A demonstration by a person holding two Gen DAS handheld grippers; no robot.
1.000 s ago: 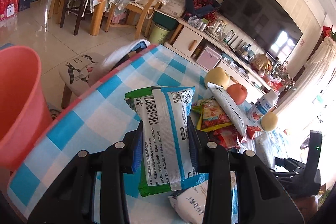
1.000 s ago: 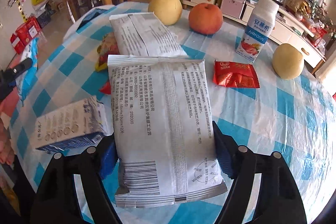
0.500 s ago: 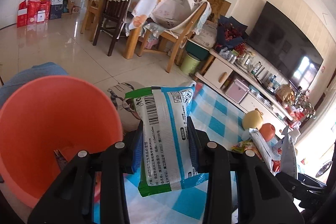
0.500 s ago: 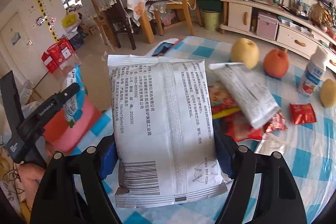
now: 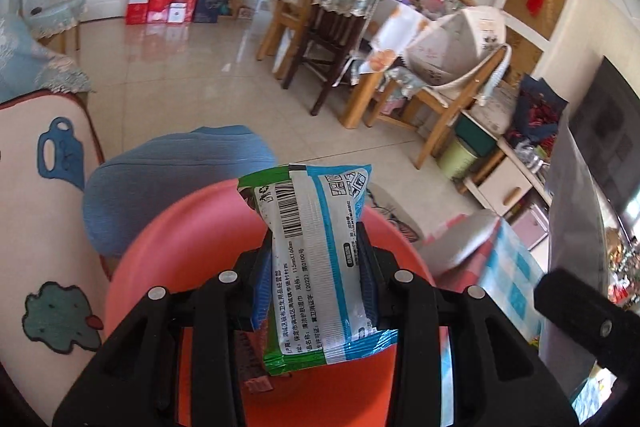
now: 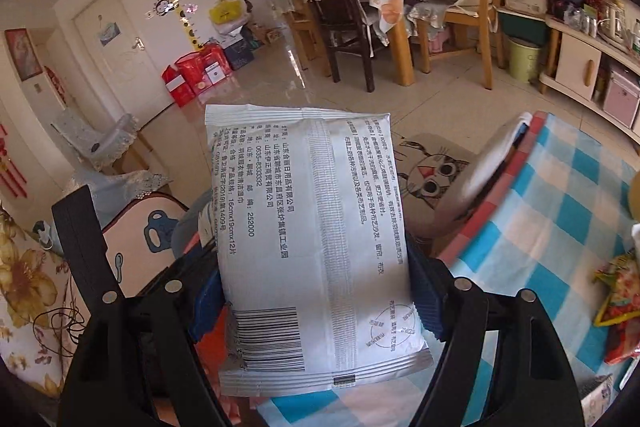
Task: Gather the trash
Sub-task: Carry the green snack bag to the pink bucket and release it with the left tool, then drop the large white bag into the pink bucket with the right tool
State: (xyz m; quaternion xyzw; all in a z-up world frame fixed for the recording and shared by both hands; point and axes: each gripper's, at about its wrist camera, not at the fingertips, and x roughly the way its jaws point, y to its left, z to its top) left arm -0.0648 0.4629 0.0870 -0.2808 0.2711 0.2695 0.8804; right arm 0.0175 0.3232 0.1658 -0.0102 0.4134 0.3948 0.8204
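My left gripper (image 5: 316, 247) is shut on a green, blue and white wipes packet (image 5: 316, 259) and holds it right above the open orange-red bin (image 5: 188, 239). My right gripper (image 6: 316, 279) is shut on a large white wipes packet (image 6: 312, 247), held over the table's left edge. A strip of the bin (image 6: 210, 343) shows under that packet. The right gripper and its packet (image 5: 576, 227) show at the right edge of the left wrist view. The left gripper's body (image 6: 84, 239) shows at the left of the right wrist view.
A blue-and-white checked table (image 6: 560, 219) lies to the right, with colourful snack wrappers (image 6: 620, 287) on it. A cat-face stool (image 6: 432, 171) stands beyond the table edge. Cushioned seats (image 5: 44, 227) are on the left. Wooden chairs (image 5: 320, 39) stand further off on the tile floor.
Both grippers swung left, away from the table and towards the bin. The left packet went from over the tablecloth to over the bin's mouth. The right packet left the table's middle.
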